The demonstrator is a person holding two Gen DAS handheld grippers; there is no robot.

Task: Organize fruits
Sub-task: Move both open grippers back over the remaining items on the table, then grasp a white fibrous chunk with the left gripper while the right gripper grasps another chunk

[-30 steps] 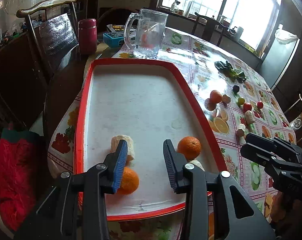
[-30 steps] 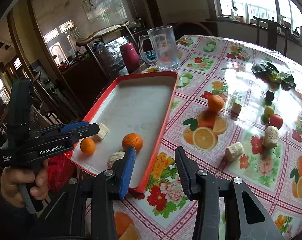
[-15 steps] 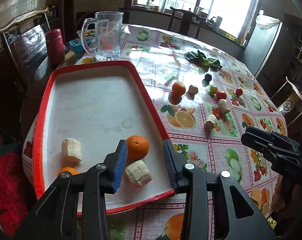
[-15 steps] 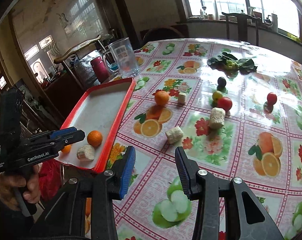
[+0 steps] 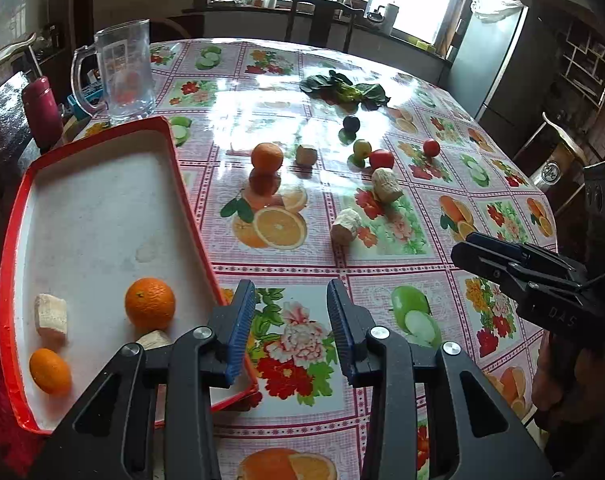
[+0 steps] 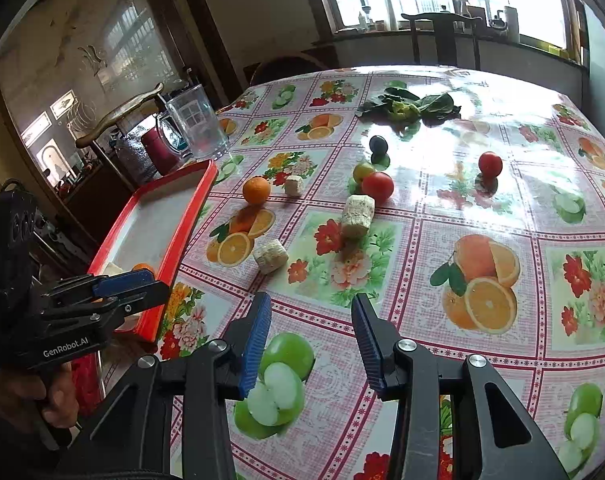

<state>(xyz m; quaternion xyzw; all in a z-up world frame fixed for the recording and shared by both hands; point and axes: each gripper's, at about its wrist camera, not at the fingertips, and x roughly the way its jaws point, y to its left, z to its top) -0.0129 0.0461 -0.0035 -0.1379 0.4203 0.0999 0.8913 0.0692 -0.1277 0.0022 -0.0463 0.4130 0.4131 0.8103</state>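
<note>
Left tool (image 5: 290, 320) over the near edge of the counter (image 5: 382, 268), jaws parted and empty, left blue pad above the right rim of the red tray (image 5: 14, 216). Right tool (image 6: 306, 336) likewise parted, nothing between the jaws, above a printed green apple on the cloth.

In the tray, near end: large orange (image 5: 149, 303) just left of the left tool; pale banana chunk (image 5: 51, 314) further left; small orange (image 5: 49, 371) nearest the corner; a second pale chunk (image 5: 152, 339) partly hidden behind the left tool's arm.

On the counter ahead of both tools, well apart from them: nearest, banana chunk (image 6: 270, 256), stubby, cream, rough-skinned, lying on its side; beyond it a taller chunk (image 6: 357, 216), upright; loose orange (image 6: 256, 189), round, bright, with a small cube-like chunk (image 6: 293, 185) just beside it. Further back: red fruit (image 6: 377, 186) touching a yellow-green fruit (image 6: 362, 171); a smaller red fruit (image 6: 489, 164) alone to the right; dark round fruit (image 6: 378, 145); leafy greens (image 6: 410, 107) at the far side.

Glass mug (image 5: 116, 74) beyond the tray's far end, empty, upright. Cloth printed with fruit and flowers, glossy under window glare.
</note>
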